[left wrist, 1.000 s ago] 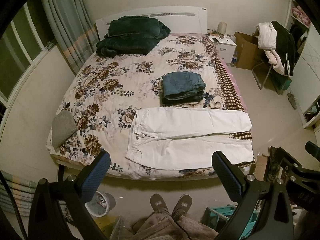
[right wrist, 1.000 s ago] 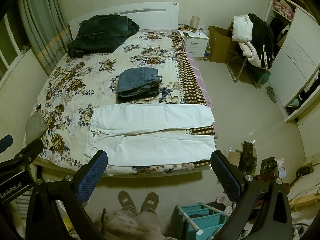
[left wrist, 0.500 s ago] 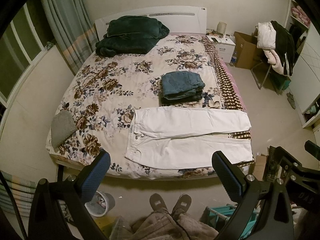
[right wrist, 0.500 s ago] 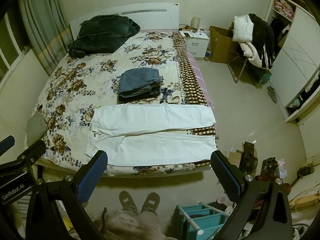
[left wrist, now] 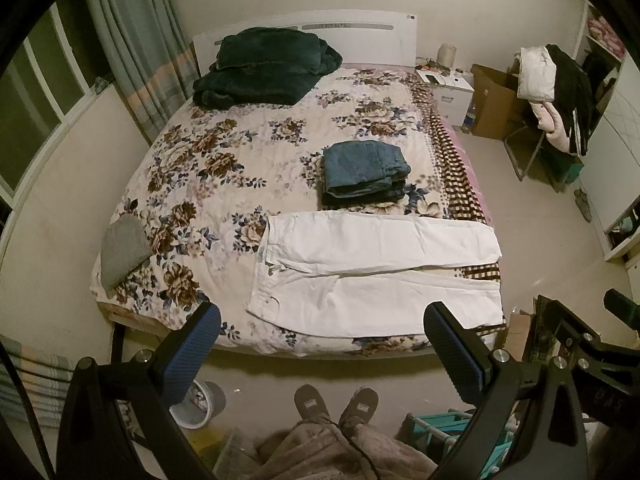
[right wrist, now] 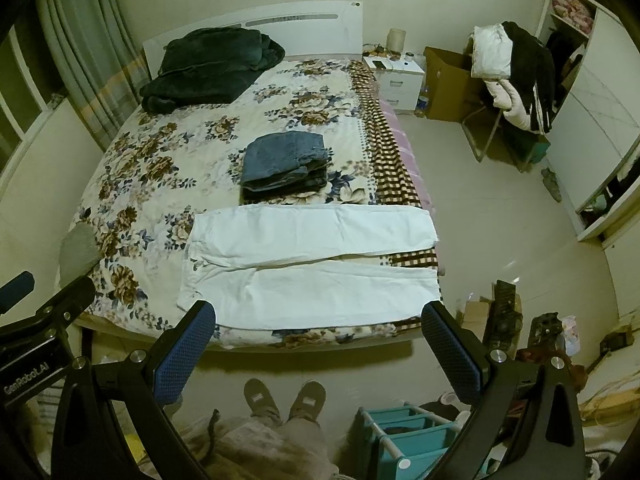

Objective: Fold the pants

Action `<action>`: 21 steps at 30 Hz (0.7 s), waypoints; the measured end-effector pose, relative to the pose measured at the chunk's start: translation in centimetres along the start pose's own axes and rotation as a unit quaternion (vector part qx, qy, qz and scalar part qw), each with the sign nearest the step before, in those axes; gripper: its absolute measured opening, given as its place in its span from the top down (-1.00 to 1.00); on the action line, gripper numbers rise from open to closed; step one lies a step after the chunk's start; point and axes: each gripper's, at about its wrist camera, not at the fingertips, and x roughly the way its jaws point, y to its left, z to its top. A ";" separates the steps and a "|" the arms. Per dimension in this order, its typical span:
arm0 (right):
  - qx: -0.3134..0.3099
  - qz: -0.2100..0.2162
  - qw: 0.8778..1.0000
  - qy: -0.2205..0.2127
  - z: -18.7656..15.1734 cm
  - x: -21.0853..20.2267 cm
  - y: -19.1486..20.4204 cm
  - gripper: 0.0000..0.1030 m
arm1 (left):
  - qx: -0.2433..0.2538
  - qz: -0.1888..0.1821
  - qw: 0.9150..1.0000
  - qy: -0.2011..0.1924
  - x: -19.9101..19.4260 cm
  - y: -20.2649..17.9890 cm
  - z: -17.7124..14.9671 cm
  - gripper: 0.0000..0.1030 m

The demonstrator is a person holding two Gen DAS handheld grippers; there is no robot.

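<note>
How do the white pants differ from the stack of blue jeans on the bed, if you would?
The white pants lie spread flat, legs extended side by side; the blue jeans are folded into a compact stack. The pants sit at the bed's near edge, the jeans farther in. Both rest on the floral bedspread.

You are standing in a home bedroom: a bed (left wrist: 224, 168) with a floral quilt, white headboard (left wrist: 360, 36), nightstand (left wrist: 448, 92), window curtains (left wrist: 136, 52) and a clothes-draped chair (left wrist: 552, 92).

Both wrist views look down, high, sharing the bed (left wrist: 224, 168)
</note>
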 end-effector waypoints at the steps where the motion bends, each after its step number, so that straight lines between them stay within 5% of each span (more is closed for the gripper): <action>1: -0.001 0.001 1.000 0.002 0.0 0.3 -0.2 -1.00 | -0.001 0.000 1.000 0.001 0.1 -0.3 0.1 -1.00; 12: 0.007 0.009 1.000 0.002 2.4 4.9 -2.6 -1.00 | -0.028 0.010 1.000 0.006 5.2 -2.6 2.9 -1.00; 21: 0.016 -0.021 1.000 0.010 9.4 17.2 -4.4 -1.00 | -0.019 0.040 0.999 0.027 16.4 -3.1 7.9 -1.00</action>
